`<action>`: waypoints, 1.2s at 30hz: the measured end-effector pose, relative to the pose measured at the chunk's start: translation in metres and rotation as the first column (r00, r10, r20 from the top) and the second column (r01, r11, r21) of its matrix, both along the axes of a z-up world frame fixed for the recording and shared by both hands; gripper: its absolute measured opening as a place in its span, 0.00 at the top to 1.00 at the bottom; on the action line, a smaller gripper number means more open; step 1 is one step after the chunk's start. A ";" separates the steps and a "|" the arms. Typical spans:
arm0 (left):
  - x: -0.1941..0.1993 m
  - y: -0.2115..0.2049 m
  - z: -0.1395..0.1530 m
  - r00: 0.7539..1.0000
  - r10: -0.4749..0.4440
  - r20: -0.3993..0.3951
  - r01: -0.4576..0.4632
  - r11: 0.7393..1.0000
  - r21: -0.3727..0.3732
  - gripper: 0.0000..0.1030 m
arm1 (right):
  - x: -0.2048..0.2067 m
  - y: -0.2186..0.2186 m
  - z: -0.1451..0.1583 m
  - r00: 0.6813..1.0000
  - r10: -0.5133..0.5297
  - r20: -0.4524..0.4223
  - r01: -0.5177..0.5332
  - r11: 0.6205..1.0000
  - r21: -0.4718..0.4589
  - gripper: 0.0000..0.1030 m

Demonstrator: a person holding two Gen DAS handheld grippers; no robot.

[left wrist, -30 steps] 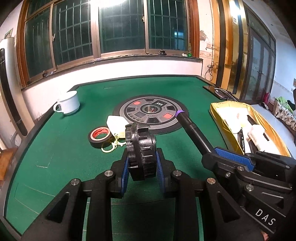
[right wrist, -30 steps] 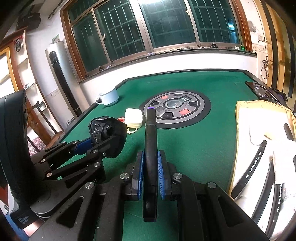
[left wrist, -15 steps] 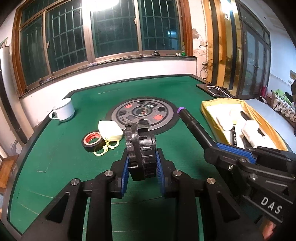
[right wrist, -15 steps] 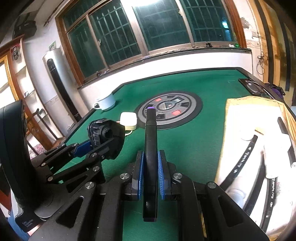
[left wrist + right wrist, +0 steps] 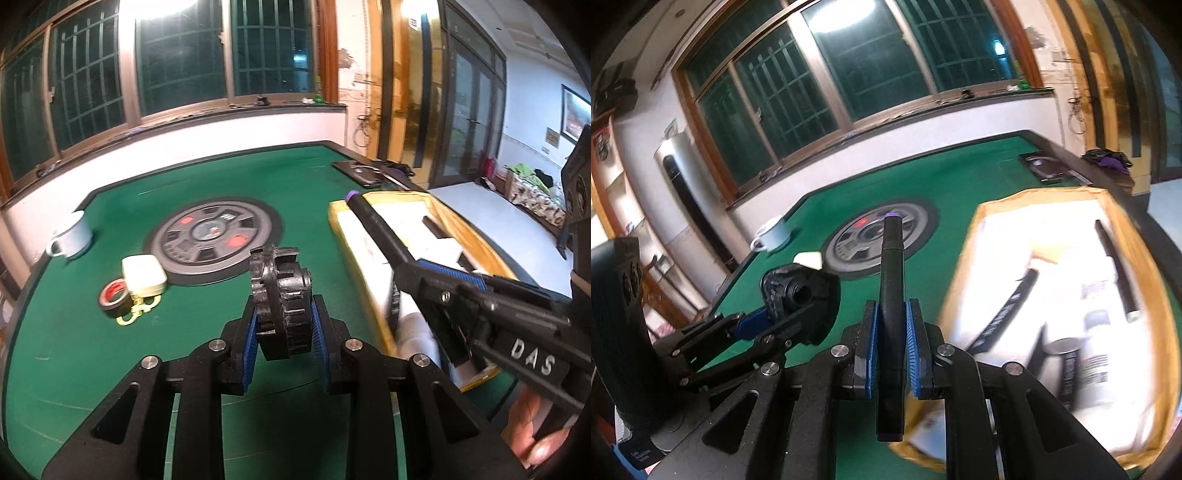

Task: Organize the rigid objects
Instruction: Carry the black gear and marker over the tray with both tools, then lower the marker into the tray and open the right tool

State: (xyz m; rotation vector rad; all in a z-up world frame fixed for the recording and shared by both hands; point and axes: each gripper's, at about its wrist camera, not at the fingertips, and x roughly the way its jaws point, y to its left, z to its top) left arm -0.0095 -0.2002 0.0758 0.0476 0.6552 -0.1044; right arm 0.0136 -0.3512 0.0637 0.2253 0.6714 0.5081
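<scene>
My left gripper (image 5: 282, 325) is shut on a black toothed gear-like part (image 5: 280, 291) and holds it above the green table. My right gripper (image 5: 891, 332) is shut on a black marker with a purple tip (image 5: 892, 266). The marker (image 5: 373, 225) and right gripper also show at the right of the left wrist view, over the near end of the yellow-rimmed tray (image 5: 487, 254). The gear part (image 5: 798, 291) and left gripper show at the left of the right wrist view.
The tray (image 5: 964, 266) holds black pens, white pieces and a cylinder (image 5: 1067, 354). On the green table (image 5: 92, 347) lie a round grey centre panel (image 5: 214, 236), a white mug (image 5: 72, 236), a white box (image 5: 144, 275), a tape roll (image 5: 114, 299) and a yellow clip (image 5: 135, 314).
Both grippers moved right toward the yellow tray, each keeping its object. The tray now sits closer and larger in both views, and the marker is now over its near end.
</scene>
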 end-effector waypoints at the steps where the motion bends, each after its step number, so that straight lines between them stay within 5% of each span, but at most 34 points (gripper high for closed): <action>1: 0.002 -0.008 0.002 1.000 -0.014 0.001 0.014 1.000 0.003 0.77 | 0.001 -0.005 0.001 1.000 -0.010 0.002 0.010 1.000 0.000 0.87; 16: 0.007 -0.096 -0.004 0.983 -0.185 0.017 0.182 0.978 0.097 0.77 | 0.034 -0.094 0.015 0.972 -0.232 -0.030 0.229 0.970 -0.084 0.87; 36: 0.009 -0.127 -0.020 0.972 -0.234 -0.016 0.234 0.962 0.143 0.77 | 0.057 -0.119 0.004 0.962 -0.260 -0.080 0.244 0.955 -0.171 0.87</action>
